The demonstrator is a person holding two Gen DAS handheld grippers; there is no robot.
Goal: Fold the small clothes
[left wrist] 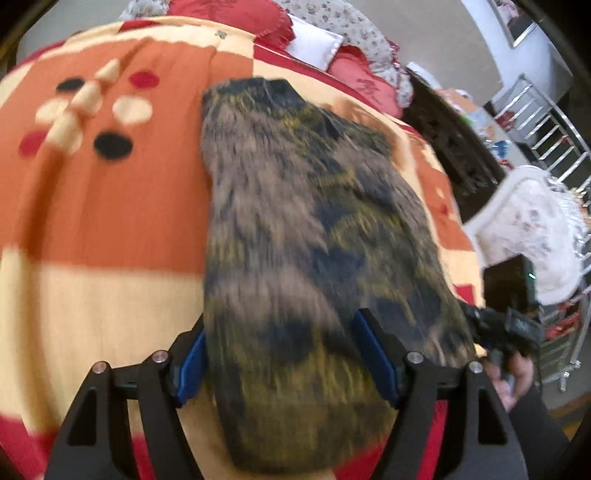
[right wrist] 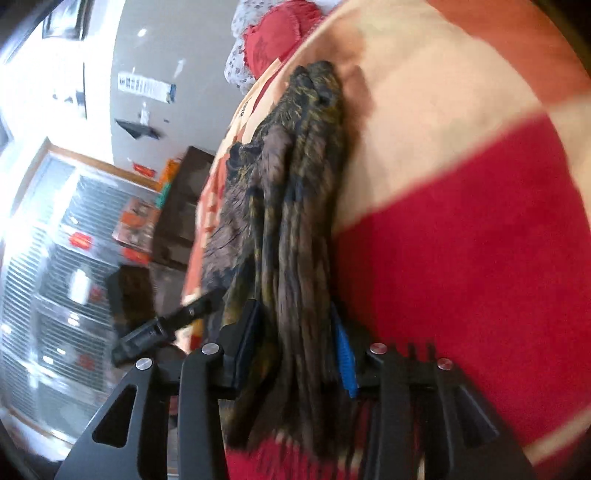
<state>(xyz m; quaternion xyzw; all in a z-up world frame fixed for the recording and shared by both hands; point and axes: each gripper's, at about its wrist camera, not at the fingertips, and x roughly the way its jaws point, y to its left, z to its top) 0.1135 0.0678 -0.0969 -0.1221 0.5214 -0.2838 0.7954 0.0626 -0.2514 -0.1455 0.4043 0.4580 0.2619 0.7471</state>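
folded brown, black and yellow patterned garment lies on a blanket with orange, cream and red blocks; in the left wrist view it runs from 12 o'clock down to 6 o'clock through the middle. left gripper has its fingers spread wide, blue pads either side of the garment's near end; the left pad sits at the cloth edge, the right pad on top of the cloth, no squeeze visible. whole frame is motion blurred, so contact is hard to call. near end of garment is cut off behind the gripper body at 6 o'clock.

right wrist view is rolled sideways: garment shows as stacked layers from 12 to 6 o'clock. right gripper is partly parted with the layers between its fingers; the blue pad at 5 o'clock is mostly hidden by cloth, and pressing or loose, cannot tell. the other gripper's finger pokes in at 8 o'clock, blurred.

in the left view a hand on the right tool is at 4 o'clock, half cut off. red pillow is at 12 o'clock, partly out of frame. the room behind is too smeared to read.
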